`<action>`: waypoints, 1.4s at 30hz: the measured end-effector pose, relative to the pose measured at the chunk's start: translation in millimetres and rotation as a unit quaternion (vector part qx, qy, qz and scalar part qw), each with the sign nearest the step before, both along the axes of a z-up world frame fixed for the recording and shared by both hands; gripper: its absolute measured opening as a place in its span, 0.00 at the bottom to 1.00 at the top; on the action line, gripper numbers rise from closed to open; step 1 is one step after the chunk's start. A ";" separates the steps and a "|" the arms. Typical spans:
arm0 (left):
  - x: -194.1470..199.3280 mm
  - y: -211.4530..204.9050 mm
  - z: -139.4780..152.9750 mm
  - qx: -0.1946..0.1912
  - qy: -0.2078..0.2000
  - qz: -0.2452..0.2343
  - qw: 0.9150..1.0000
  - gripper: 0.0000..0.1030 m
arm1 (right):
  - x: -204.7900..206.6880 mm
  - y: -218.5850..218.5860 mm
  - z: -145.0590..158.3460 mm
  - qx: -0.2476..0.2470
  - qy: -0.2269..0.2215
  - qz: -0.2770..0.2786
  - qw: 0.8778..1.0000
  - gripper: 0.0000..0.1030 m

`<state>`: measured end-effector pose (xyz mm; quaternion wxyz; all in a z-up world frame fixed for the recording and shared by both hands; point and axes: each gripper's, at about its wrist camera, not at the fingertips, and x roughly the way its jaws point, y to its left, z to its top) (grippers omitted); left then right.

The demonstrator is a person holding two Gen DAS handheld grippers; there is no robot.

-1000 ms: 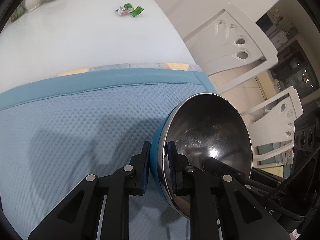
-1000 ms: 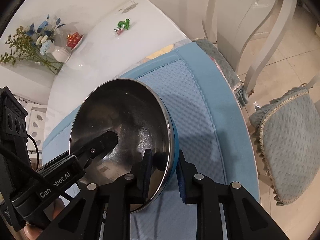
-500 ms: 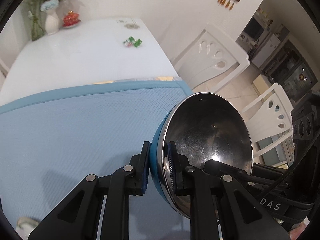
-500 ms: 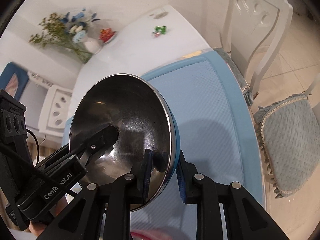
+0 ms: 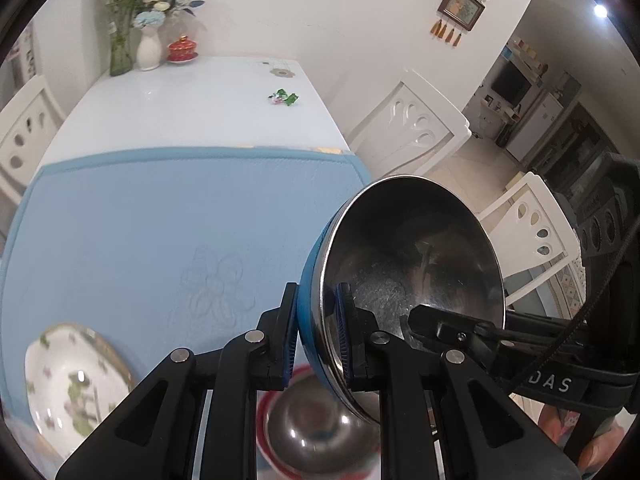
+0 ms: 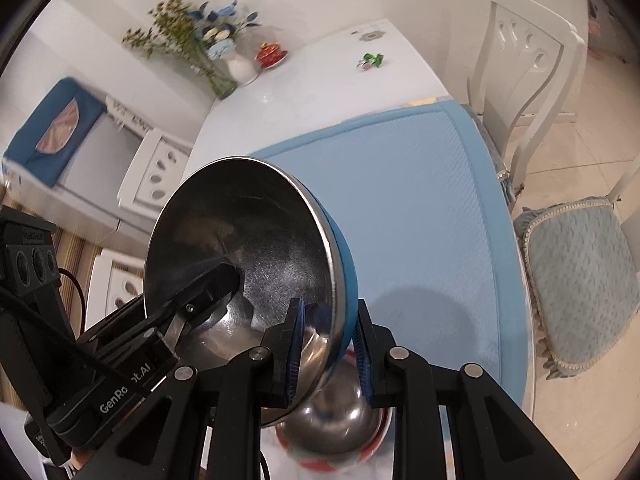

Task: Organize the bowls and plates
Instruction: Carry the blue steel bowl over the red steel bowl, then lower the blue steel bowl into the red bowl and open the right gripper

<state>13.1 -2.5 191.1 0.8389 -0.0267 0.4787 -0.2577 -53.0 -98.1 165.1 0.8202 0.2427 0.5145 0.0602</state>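
A steel bowl with a blue outside (image 5: pixel 404 264) (image 6: pixel 244 240) hangs tilted in the air above the blue mat (image 5: pixel 152 232) (image 6: pixel 420 208). My left gripper (image 5: pixel 316 336) is shut on one side of its rim, my right gripper (image 6: pixel 328 344) on the opposite side. Each gripper's inner finger shows inside the bowl in the other's view. Below them sits a second steel bowl with a red and white outside (image 5: pixel 320 436) (image 6: pixel 336 428). A white flowered plate (image 5: pixel 68 380) lies on the mat at the lower left of the left wrist view.
The white table (image 5: pixel 192 100) carries a flower vase (image 5: pixel 120 48), a white vase (image 5: pixel 149 52), a red lidded dish (image 5: pixel 182 49) and green wrappers (image 5: pixel 285 98) at its far end. White chairs (image 5: pixel 416 128) (image 6: pixel 528 80) stand along the table's edges, one with a blue cushion (image 6: pixel 580 280).
Both grippers have risen and drawn back together with the blue bowl; the mat looks farther away. The red and white bowl and the flowered plate have come into view below.
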 end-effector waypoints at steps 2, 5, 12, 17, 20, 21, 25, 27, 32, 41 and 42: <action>-14.1 7.7 -2.2 -0.003 0.004 0.008 1.000 0.14 | -7.7 5.4 -1.9 -0.003 0.006 0.009 1.000 0.23; -29.3 15.5 -10.5 -0.007 0.016 0.018 1.000 0.14 | -18.5 10.5 -8.2 -0.005 0.019 0.022 1.000 0.23; -53.9 26.7 -35.7 -0.010 0.052 0.040 0.998 0.14 | -33.6 18.3 -29.0 -0.012 0.058 0.048 0.997 0.23; -66.1 25.7 -50.9 -0.003 0.068 0.041 0.997 0.14 | -36.9 23.7 -45.7 -0.031 0.086 0.058 0.994 0.23; -72.0 21.1 -59.2 0.011 0.065 0.044 0.997 0.14 | -37.3 23.5 -55.5 -0.031 0.102 0.059 0.993 0.23; -72.9 19.7 -62.7 0.014 0.069 0.045 0.997 0.14 | -37.4 23.2 -58.9 -0.034 0.107 0.060 0.992 0.23; -72.8 16.8 -72.6 0.016 0.081 0.047 0.995 0.14 | -37.3 23.4 -70.2 -0.040 0.120 0.061 0.990 0.23; -71.9 15.7 -76.2 0.018 0.085 0.047 0.995 0.14 | -36.1 24.5 -73.6 -0.040 0.124 0.062 0.990 0.23; -68.2 16.4 -85.9 0.018 0.103 0.048 0.993 0.14 | -34.1 24.5 -79.5 -0.043 0.134 0.066 0.988 0.23; -67.6 14.9 -95.8 0.030 0.115 0.044 0.992 0.14 | -38.8 26.5 -90.7 -0.036 0.153 0.065 0.985 0.23; -67.9 16.0 -96.5 0.028 0.116 0.045 0.992 0.14 | -39.4 26.2 -91.3 -0.035 0.154 0.064 0.985 0.23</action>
